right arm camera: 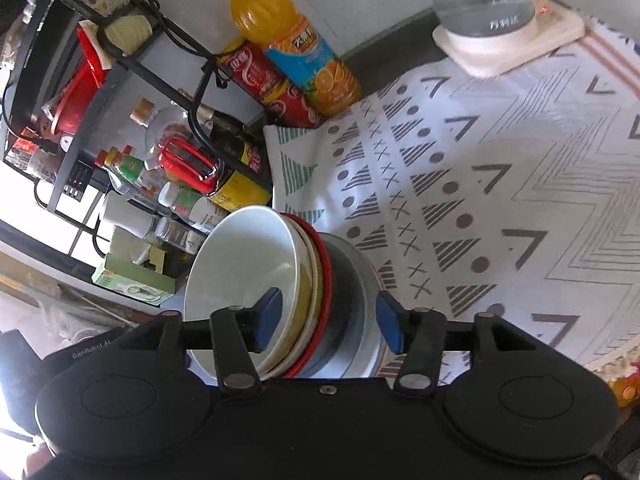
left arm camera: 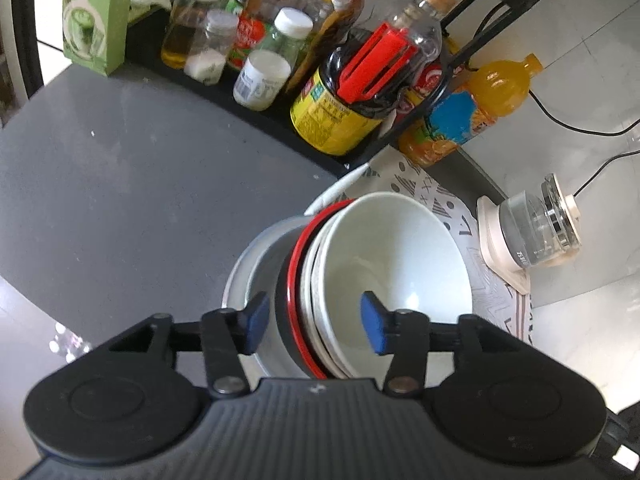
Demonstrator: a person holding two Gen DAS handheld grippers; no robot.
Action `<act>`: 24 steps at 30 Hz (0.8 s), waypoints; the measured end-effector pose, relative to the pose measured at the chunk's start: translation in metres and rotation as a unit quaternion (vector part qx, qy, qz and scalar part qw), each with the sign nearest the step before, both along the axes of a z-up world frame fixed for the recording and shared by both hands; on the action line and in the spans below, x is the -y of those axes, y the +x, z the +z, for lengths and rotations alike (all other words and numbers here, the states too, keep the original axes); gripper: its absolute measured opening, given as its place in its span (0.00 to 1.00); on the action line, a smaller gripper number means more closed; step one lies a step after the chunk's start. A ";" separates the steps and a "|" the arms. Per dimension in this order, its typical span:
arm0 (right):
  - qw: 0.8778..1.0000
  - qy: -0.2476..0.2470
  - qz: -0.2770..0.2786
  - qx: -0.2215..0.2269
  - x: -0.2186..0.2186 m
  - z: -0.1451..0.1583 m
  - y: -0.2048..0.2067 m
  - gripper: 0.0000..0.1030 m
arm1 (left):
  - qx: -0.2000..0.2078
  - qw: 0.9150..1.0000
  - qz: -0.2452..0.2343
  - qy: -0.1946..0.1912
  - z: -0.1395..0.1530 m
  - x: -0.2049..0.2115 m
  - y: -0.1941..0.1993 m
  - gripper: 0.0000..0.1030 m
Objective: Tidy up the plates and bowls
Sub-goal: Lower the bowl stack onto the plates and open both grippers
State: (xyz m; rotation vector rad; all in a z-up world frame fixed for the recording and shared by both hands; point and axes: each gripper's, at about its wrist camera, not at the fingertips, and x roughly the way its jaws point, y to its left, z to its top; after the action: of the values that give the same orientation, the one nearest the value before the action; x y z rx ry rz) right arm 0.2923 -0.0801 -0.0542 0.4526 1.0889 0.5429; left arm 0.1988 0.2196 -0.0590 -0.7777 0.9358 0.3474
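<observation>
Nested stack of bowls (left arm camera: 372, 280), white bowl innermost, red-rimmed black bowl (left arm camera: 294, 288) around it, standing in a grey plate (left arm camera: 248, 264) at the edge of the patterned cloth (right arm camera: 500, 184). Left gripper (left arm camera: 316, 322) spread, pads astride the near rims, not pinching. Right gripper (right arm camera: 330, 320) likewise spread astride the stack, gripping nothing. Behind, orange juice bottle (right arm camera: 288, 40); far right, glass kettle (left arm camera: 536, 224).

The right gripper (right arm camera: 329, 317) straddles the near rims of nested bowls (right arm camera: 256, 280), its blue pads (right arm camera: 269, 318) apart, not pressing them, above a patterned cloth (right arm camera: 500, 184).
</observation>
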 end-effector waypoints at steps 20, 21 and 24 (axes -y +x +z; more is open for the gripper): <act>0.993 -0.053 -0.032 0.096 0.075 0.038 -0.041 0.91 | 0.028 0.996 -0.039 0.078 0.035 0.077 -0.010 0.79; 0.992 -0.060 -0.039 0.105 0.082 0.042 -0.045 0.95 | 0.031 0.995 -0.043 0.080 0.037 0.084 -0.011 0.80; 0.989 -0.073 -0.050 0.118 0.098 0.048 -0.056 0.95 | 0.029 0.993 -0.053 0.097 0.043 0.102 -0.018 0.83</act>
State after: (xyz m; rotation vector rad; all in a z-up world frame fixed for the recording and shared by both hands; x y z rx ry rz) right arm 0.2367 -0.1780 -0.0067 0.3051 0.8659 0.4137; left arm 0.1807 0.1173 -0.0157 -0.5561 0.8712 0.3159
